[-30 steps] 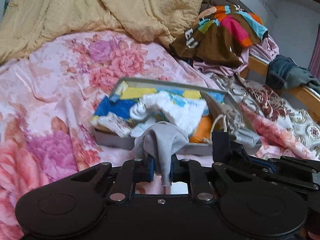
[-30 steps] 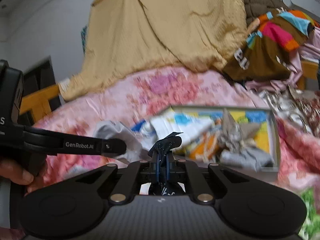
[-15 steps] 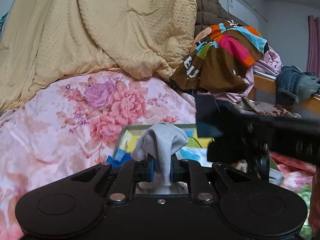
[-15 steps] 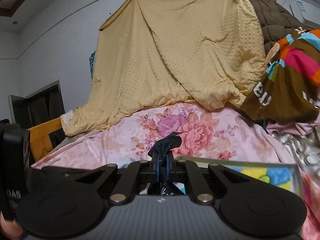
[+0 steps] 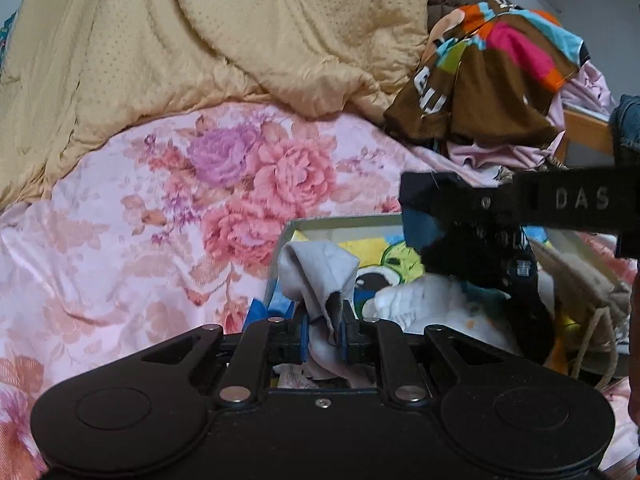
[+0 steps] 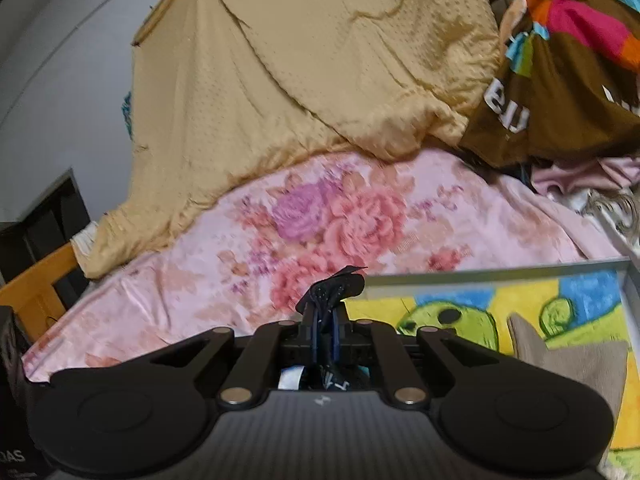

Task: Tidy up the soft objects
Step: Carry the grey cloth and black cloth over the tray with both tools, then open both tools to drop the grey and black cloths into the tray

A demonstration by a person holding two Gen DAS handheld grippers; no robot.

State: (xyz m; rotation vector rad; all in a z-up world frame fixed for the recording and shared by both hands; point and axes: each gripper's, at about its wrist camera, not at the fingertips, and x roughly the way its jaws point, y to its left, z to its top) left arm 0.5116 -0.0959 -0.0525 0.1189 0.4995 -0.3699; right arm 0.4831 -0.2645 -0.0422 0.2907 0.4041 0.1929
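Left wrist view: the left gripper [image 5: 322, 334] is clamped narrow on a grey cloth [image 5: 318, 270], which bunches above the pads. The right gripper [image 6: 325, 334] is clamped on a dark cloth [image 6: 334, 286]; in the left wrist view that cloth hangs as a dark mass below it, over the box.

Change over the last second: both grippers have travelled from in front of the box [image 5: 340, 224] to a position above its near-left part, each with its cloth still held. Earlier the whole box lay ahead; now only its far rim and interior show. Judgement: the carry is nearly complete, and release into the box, or sorting beside it, is the likely next step.

View differences:
- Left wrist view shows the right gripper from the side, plus a white cloth [image 5: 420, 296] and a tan bag [image 5: 576, 276] in the box.
- Right wrist view shows the cartoon-printed lining [image 6: 480, 312], the floral bedspread [image 6: 340, 220] and a yellow blanket [image 6: 320, 60] more openly.
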